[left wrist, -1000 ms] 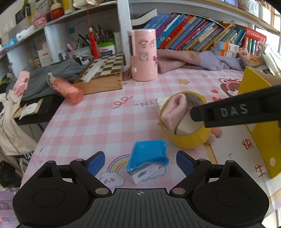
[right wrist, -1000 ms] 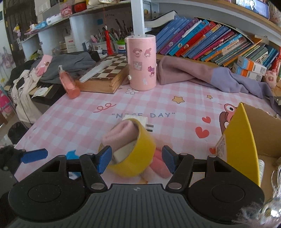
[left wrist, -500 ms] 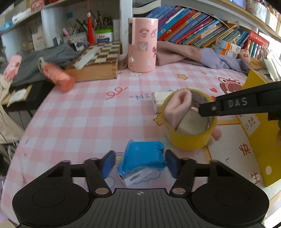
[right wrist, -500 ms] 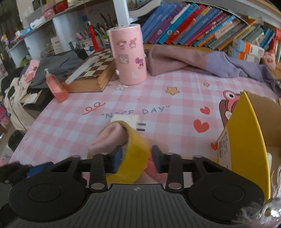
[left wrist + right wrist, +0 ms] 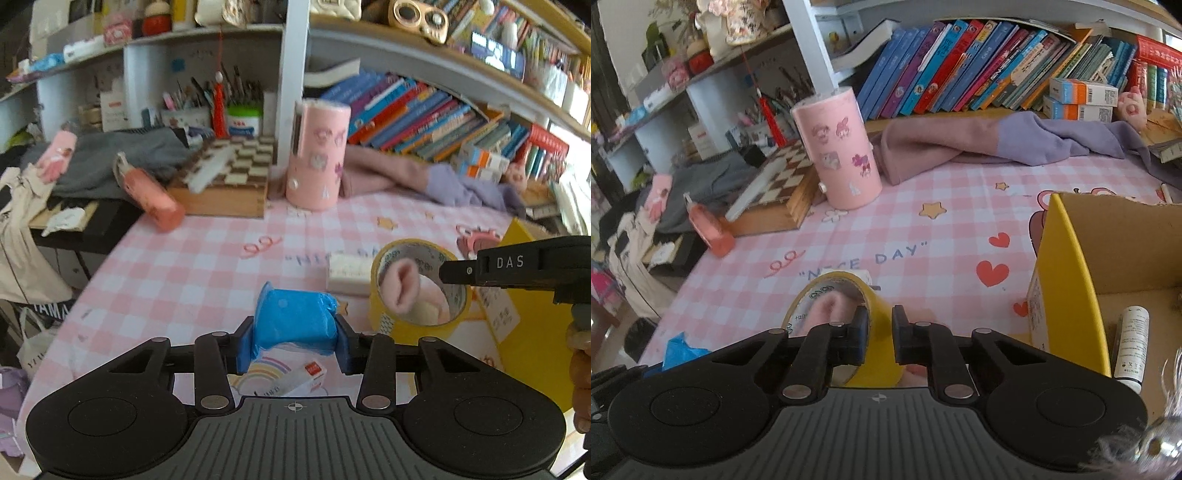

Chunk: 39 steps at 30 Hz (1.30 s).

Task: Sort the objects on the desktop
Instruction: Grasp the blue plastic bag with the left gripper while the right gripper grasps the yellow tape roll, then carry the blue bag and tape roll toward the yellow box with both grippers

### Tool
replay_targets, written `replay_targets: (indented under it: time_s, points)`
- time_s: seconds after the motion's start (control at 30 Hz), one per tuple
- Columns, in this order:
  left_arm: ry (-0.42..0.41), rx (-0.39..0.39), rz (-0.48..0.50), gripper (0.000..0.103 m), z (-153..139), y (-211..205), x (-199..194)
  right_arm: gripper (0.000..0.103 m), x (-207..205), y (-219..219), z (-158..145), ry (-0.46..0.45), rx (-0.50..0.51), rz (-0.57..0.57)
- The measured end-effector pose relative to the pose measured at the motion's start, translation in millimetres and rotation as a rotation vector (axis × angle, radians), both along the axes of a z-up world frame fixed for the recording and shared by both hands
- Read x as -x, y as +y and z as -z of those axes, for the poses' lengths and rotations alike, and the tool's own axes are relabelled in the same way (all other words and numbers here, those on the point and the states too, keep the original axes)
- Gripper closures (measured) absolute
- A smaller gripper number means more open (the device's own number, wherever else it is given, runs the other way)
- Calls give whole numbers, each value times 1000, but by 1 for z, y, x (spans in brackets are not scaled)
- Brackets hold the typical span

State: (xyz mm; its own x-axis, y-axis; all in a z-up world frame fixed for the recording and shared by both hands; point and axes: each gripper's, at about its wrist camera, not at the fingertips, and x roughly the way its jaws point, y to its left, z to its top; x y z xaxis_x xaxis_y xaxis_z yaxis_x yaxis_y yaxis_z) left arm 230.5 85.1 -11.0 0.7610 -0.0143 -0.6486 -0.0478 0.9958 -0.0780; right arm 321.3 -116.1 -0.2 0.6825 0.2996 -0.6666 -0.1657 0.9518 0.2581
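Both hands are busy at once here. The left gripper (image 5: 293, 341) is closing its jaws, blue pads already pressing on the blue packet (image 5: 295, 321), which looks clear of the pink checked table (image 5: 177, 266). The right gripper (image 5: 875, 332) is clamped on the wall of the yellow tape roll (image 5: 849, 317) (a pink sock (image 5: 400, 286) is stuffed inside). I'd say carry both level over the yellow box (image 5: 1067, 266) on the right, tape flat so the sock isn't slipping out.
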Motion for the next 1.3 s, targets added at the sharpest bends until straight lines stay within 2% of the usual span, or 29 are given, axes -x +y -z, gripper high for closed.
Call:
replay_targets:
  time_s: [0.37,0.63,1.3]
  points:
    - [-65,-13,-37,62,-20,1,19,91,11,-5,-20,-55,-39,-13]
    - [-77,-8,-54,63,-22,3,31,91,22,-4,-24,-66,-34,-37]
    - [-105,25,4,63,-34,-3,82,91,83,-9,-32,-73,-29,-43]
